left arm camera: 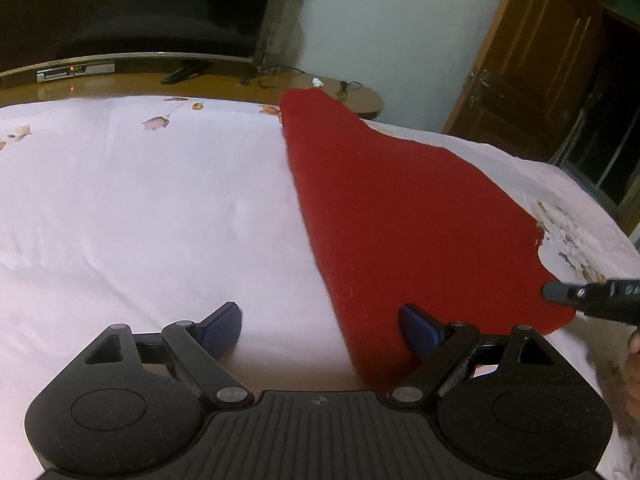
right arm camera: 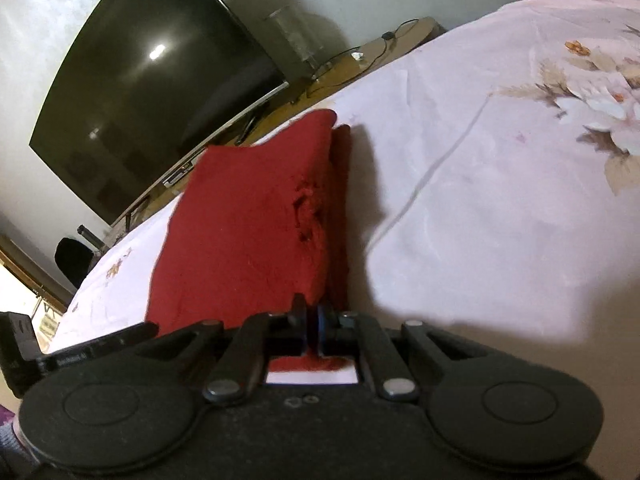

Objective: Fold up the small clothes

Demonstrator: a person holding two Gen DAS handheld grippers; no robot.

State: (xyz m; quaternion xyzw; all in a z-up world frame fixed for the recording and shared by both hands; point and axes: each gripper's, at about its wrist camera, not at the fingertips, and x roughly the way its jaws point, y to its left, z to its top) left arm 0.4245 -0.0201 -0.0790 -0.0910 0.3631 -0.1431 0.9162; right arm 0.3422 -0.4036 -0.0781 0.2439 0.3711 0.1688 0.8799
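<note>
A red cloth (left arm camera: 400, 208) lies on the white floral bedsheet (left arm camera: 140, 208), stretched from the far edge toward me. My left gripper (left arm camera: 322, 328) is open; its right blue pad (left arm camera: 420, 330) rests at the cloth's near left edge, its left pad over bare sheet. My right gripper (right arm camera: 313, 320) is shut on the red cloth (right arm camera: 248, 220), pinching its near edge and lifting a fold. The right gripper also shows in the left wrist view (left arm camera: 592, 296) at the cloth's right corner.
A dark TV screen (right arm camera: 152, 92) stands on a wooden cabinet (left arm camera: 224, 84) beyond the bed, with cables and a set-top box. A wooden door (left arm camera: 536, 60) is at the right. A black chair (right arm camera: 74, 260) is at the left.
</note>
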